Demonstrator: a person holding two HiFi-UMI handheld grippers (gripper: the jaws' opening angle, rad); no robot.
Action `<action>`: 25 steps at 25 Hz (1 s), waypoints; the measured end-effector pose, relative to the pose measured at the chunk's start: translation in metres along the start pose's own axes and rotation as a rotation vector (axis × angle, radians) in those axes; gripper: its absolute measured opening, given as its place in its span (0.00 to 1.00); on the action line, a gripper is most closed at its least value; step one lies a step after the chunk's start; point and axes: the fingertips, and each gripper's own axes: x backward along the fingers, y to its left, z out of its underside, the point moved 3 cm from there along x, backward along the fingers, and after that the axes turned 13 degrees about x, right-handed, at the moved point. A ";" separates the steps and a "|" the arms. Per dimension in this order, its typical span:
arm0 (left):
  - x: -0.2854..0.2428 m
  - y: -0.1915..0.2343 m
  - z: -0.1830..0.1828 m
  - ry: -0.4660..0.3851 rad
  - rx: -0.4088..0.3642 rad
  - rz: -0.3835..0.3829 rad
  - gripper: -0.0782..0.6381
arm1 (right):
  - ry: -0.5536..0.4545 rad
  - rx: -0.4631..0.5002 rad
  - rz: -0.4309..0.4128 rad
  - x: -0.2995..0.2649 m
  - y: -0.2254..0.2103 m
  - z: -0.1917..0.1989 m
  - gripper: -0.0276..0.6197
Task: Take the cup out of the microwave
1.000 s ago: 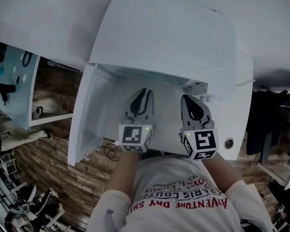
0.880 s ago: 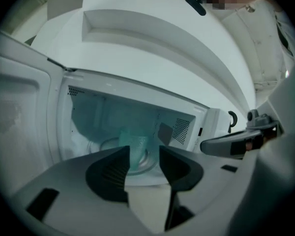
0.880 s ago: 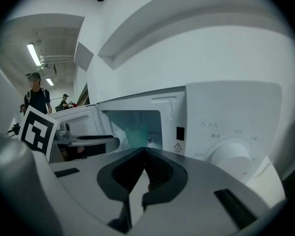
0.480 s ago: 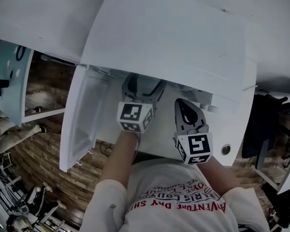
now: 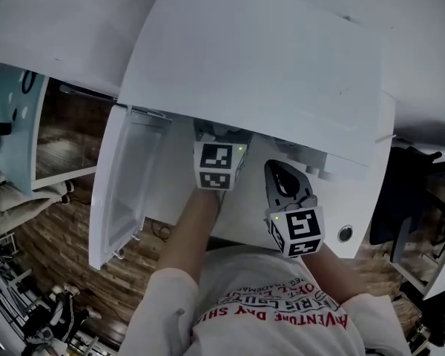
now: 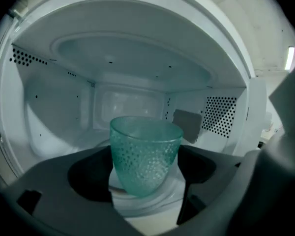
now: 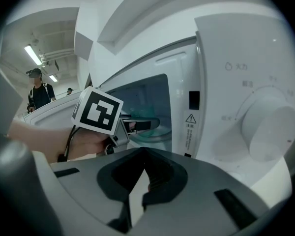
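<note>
Teal glass cup (image 6: 145, 154) is seen upright on the white turntable (image 6: 160, 200) inside the microwave (image 5: 252, 58). The door (image 5: 122, 188) is swung open at the left. The left gripper (image 6: 145, 181) is set inside the cavity with its jaws opening. The cup is framed between them and appears untouched by the pads, though the contact points are partly masked by the jaws. The right gripper (image 7: 143, 151) is held outside, low in front of the control panel near the dial (image 7: 273, 132), with jaw tips closed together and nothing between them. A person (image 7: 39, 90) is seen far behind.
</note>
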 end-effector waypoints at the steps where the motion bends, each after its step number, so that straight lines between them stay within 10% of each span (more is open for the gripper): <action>1: -0.001 0.002 0.001 0.002 -0.005 -0.013 0.69 | 0.002 -0.002 0.000 0.000 0.000 0.001 0.06; 25: 0.103 -0.019 -0.003 0.015 -0.034 0.039 0.63 | -0.041 -0.018 0.093 0.030 0.018 -0.011 0.06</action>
